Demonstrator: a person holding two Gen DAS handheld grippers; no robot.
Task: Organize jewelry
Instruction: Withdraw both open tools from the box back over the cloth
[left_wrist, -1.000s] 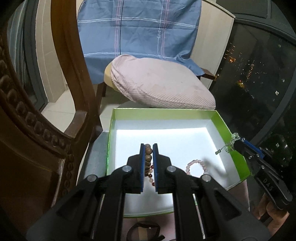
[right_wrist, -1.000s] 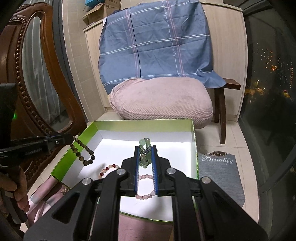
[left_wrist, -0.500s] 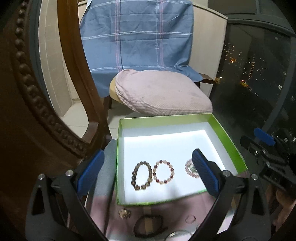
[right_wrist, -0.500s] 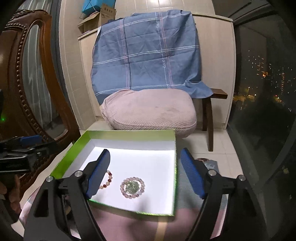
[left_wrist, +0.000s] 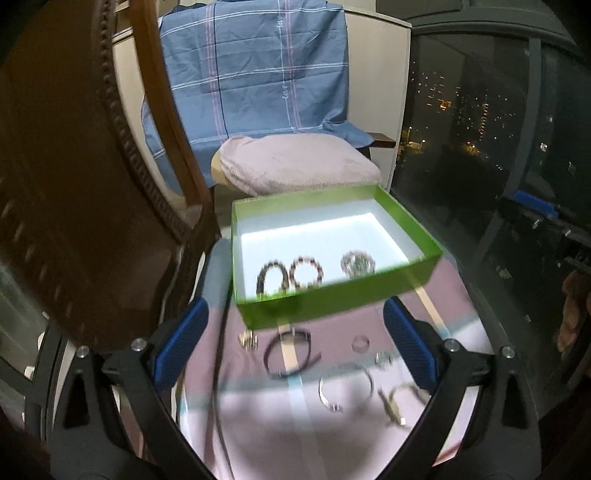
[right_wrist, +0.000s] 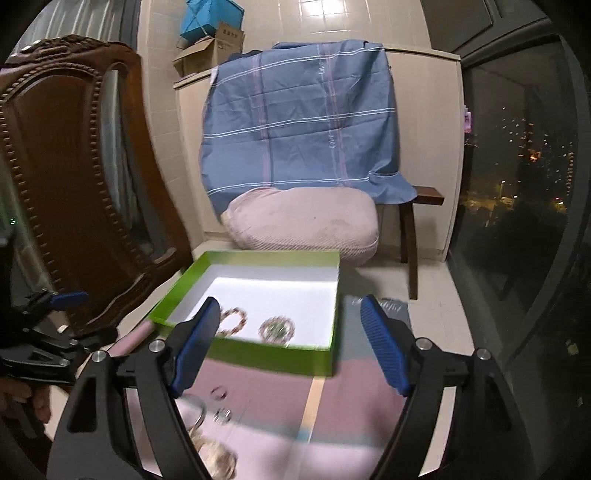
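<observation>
A green box (left_wrist: 332, 297) with a white inside holds three bead bracelets: a dark one (left_wrist: 271, 273), a reddish one (left_wrist: 306, 271) and a pale pink one with a green charm (left_wrist: 357, 263). It also shows in the right wrist view (right_wrist: 269, 350). My left gripper (left_wrist: 295, 339) is wide open and empty, pulled back above loose pieces on the pink cloth: a black cord bracelet (left_wrist: 290, 356), a silver bangle (left_wrist: 345, 386), a small ring (left_wrist: 360, 344). My right gripper (right_wrist: 291, 343) is wide open and empty, in front of the box.
A carved wooden chair (left_wrist: 92, 184) stands close on the left. Behind the box is a pink cushion (left_wrist: 295, 166) under a blue plaid cloth (left_wrist: 255, 74). A dark window (left_wrist: 498, 129) runs along the right. A grey pouch (right_wrist: 384, 314) lies right of the box.
Both grippers let go of their bracelets into the box, opened wide and drew back toward me. The loose jewelry on the cloth has come into view.
</observation>
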